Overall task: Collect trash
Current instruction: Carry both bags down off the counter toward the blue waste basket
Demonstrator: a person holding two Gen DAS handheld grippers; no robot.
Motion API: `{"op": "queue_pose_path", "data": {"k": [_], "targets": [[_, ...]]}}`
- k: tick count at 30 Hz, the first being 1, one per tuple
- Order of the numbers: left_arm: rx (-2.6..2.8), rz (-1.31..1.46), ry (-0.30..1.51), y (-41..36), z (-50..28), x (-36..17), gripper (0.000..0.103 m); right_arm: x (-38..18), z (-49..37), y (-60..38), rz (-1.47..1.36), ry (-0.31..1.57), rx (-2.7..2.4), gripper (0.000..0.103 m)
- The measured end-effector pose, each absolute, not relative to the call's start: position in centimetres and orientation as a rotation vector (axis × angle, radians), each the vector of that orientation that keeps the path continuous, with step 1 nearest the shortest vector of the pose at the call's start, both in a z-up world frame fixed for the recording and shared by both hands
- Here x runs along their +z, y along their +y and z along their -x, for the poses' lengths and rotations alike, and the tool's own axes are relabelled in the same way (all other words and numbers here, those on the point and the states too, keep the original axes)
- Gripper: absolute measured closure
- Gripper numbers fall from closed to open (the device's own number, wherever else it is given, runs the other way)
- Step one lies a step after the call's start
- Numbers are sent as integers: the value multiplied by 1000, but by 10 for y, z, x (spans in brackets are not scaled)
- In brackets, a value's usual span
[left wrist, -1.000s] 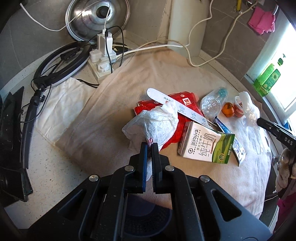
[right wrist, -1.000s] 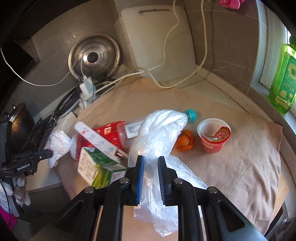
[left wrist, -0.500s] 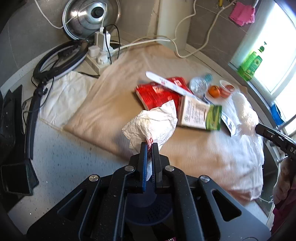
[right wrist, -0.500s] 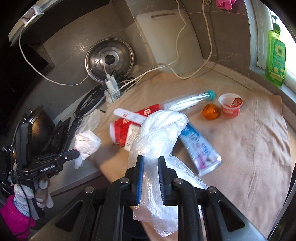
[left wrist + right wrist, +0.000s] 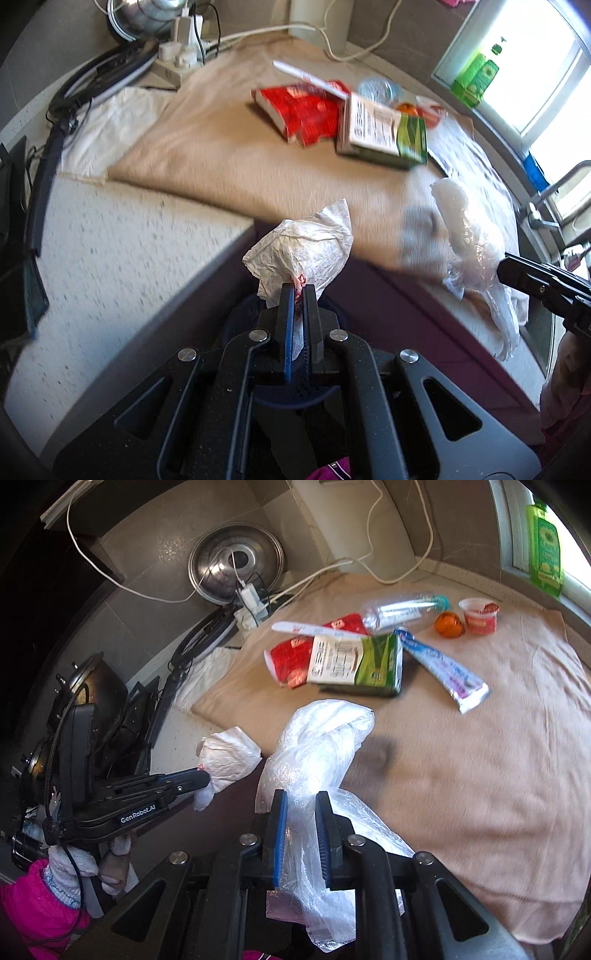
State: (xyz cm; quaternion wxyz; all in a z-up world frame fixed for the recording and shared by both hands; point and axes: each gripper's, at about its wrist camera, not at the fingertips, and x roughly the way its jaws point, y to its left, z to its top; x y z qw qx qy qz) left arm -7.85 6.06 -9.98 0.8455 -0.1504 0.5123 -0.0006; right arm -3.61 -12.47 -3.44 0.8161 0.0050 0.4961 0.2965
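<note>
You've pulled both grabs back off the cloth (image 5: 498, 775) since a second ago: left gripper (image 5: 299, 295) clamps the crumpled tissue (image 5: 303, 251), right gripper (image 5: 299, 805) clamps the plastic bag (image 5: 321, 746) (carton (image 5: 358, 662), tube (image 5: 439, 664), bottle (image 5: 402, 609) remain), likely bin-bound.

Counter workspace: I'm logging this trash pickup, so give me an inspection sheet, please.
Surface: speckled counter with a tan towel spread over it.
Job's things: crumpled tissue, plastic bag, carton, red packet, tube, bottle, cup.
Clutter: pot lid, green soap bottle.
Grippers: left tool shut on the tissue; right tool shut on the bag.
Cables: white cords into a power strip.
Surroundings: window.
</note>
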Motion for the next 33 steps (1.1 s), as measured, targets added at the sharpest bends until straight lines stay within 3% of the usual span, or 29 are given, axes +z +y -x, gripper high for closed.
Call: {"op": "queue_pose_path", "data": {"k": [14,33], "targets": [[-37,282,1222,42,104,-169,101,-84,79,-114,-12,1156,621,89],[-14,242,1406,36,105,-271,101,-211,88,-96,102,1327,553,88]]}}
